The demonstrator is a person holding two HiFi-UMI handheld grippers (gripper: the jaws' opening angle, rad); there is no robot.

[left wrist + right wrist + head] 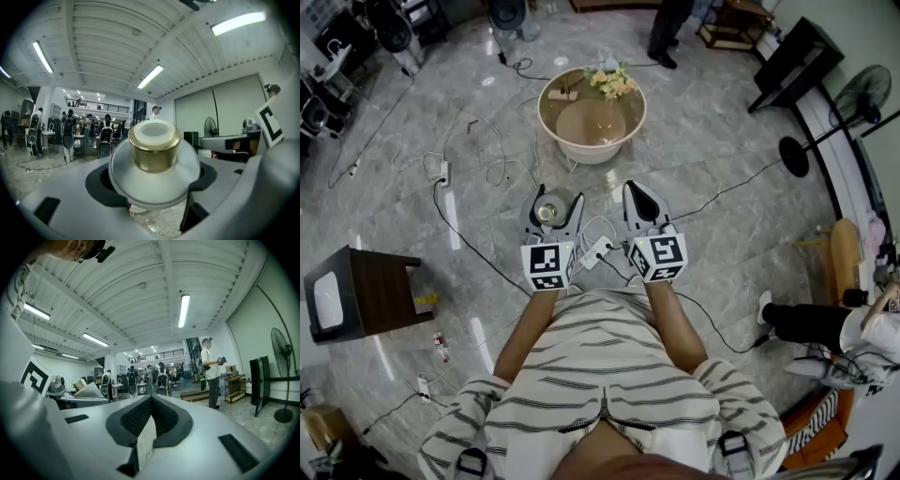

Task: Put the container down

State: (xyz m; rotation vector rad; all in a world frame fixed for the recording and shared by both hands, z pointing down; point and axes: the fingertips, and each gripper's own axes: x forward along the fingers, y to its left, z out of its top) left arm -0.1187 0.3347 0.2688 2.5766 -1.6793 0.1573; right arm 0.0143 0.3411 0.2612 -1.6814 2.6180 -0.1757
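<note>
My left claw (554, 209) grips container (154, 161) by round body, jaws wide to span it, above floor (712, 150) near me. My right claw (639, 195) closed, empty. Far ahead, desk (546, 120): likely drop spot.

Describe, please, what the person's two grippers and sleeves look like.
The left gripper and right gripper share pale grey, tapering two-jaw shells lined with dark pads, which look ribbed in the right gripper view. Each has a white cube with black square markers at its rear. The person wears a white top with thin dark stripes and matching sleeves.
</note>
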